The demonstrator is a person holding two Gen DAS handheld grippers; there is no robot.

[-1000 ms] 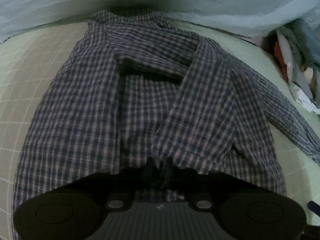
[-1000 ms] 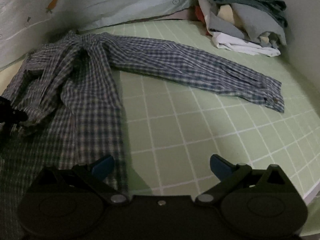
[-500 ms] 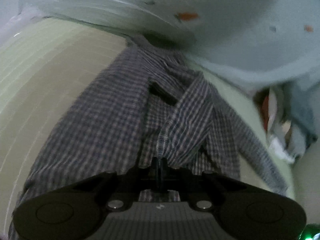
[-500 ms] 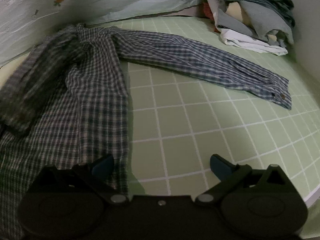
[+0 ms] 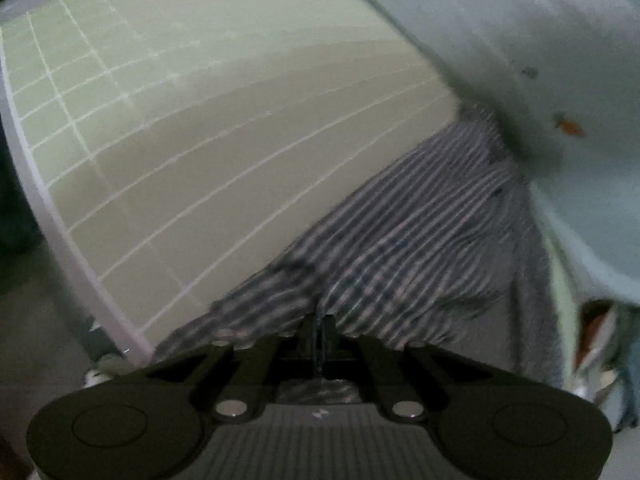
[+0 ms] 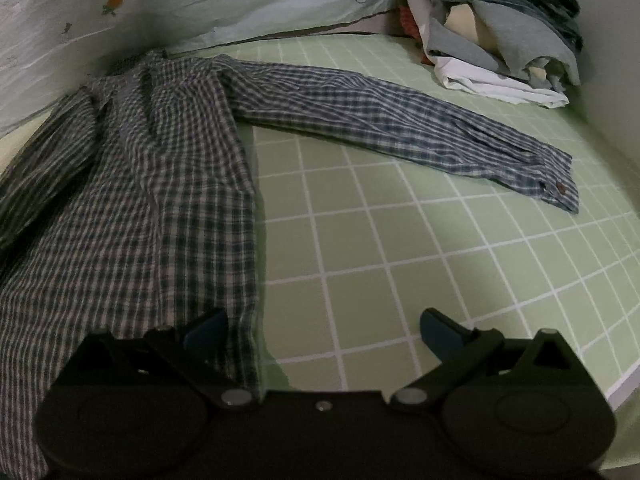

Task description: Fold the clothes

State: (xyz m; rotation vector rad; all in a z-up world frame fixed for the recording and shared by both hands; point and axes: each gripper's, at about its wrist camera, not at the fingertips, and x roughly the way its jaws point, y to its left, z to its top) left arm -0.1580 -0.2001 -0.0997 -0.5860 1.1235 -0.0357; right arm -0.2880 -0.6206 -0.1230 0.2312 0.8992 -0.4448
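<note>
Down at the bottom centre of the left wrist view, the left gripper (image 5: 320,330) has its jaws pinched tight on a bunched bit of the shirt (image 5: 400,248), and cloth fans away from that pinch toward the upper right of the frame, blurred by motion. Over in the right wrist view, the right gripper (image 6: 324,330) hangs with jaws spread wide and nothing between them, one blue fingertip (image 6: 206,330) just over the shirt's near edge at lower left.

How far along? Partway at most, I'd judge. The shirt (image 6: 140,184) fills the left half of that frame, its body lying in long overlapping panels and not yet a compact rectangle. One sleeve (image 6: 400,120) runs out flat across the mat (image 6: 400,260) toward the right, cuff and button at its end, well apart from the body. That sleeve needs bringing in, and the body needs folding up. Which part the left gripper holds, I can't tell.

Materials now: thin woven check in dark blue and white, soft, wrinkling easily, limp where lifted. The mat is smooth pale green with a white grid. A heap (image 6: 500,36) of greys, white and cream sits rumpled at upper right, and a pale sheet (image 6: 200,4) with a small carrot print rises behind.
</note>
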